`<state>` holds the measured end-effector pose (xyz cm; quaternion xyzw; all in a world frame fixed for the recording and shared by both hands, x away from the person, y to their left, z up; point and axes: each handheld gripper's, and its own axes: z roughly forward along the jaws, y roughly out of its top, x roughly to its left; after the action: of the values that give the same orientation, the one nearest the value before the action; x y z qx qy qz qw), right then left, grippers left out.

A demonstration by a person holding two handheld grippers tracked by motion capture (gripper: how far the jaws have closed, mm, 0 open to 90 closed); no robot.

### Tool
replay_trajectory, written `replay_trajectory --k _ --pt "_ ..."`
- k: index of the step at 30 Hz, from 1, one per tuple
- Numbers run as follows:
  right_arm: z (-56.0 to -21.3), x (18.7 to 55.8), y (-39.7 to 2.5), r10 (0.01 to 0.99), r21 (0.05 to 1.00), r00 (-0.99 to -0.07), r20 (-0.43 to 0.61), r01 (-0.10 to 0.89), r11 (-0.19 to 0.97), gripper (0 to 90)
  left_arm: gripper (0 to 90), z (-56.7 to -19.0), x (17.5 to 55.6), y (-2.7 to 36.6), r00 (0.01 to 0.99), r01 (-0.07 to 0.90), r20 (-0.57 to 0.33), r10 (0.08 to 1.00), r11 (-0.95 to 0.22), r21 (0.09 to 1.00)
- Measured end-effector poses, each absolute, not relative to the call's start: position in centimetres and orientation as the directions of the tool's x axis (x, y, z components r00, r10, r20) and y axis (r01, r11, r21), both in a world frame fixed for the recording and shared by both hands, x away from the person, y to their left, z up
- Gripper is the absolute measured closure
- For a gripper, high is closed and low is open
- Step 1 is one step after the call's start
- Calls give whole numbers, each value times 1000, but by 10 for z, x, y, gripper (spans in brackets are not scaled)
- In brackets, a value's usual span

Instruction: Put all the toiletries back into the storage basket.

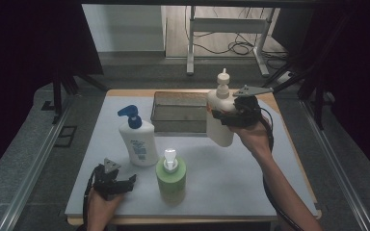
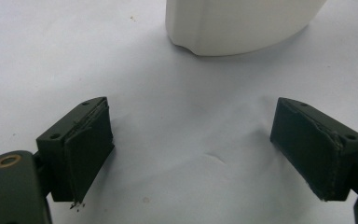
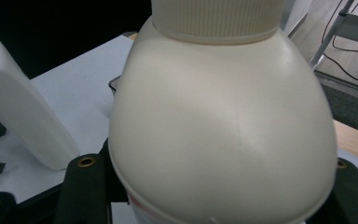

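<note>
Right gripper (image 1: 227, 117) clamps the cream pump bottle (image 1: 220, 115), lifted off the table; left gripper (image 1: 120, 184) jaws spread wide, holding nothing, near the white lotion bottle (image 1: 138, 139).

We saw a white bottle with a blue pump (image 1: 136, 137) standing on the left part of the pale table top (image 1: 231, 183). A green bottle with a white pump (image 1: 171, 175) stood nearer to us, just to the right of it, and the two were close but apart. At the far edge of the table lay a low, dark tray (image 1: 176, 113). Past the table, a white frame with legs (image 1: 229, 29) stood on the floor, with black cables (image 1: 236, 47) lying under it. Dark curtains (image 1: 29, 43) hung on both sides.
</note>
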<state>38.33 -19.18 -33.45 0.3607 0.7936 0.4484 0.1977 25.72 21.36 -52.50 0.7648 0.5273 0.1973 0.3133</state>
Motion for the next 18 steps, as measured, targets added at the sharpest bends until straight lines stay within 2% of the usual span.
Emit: replay_trajectory --k 18 --pt "-327 411 -154 749 865 -662 -2 374 333 397 124 -525 257 214 366 684 -29 930 -248 687"
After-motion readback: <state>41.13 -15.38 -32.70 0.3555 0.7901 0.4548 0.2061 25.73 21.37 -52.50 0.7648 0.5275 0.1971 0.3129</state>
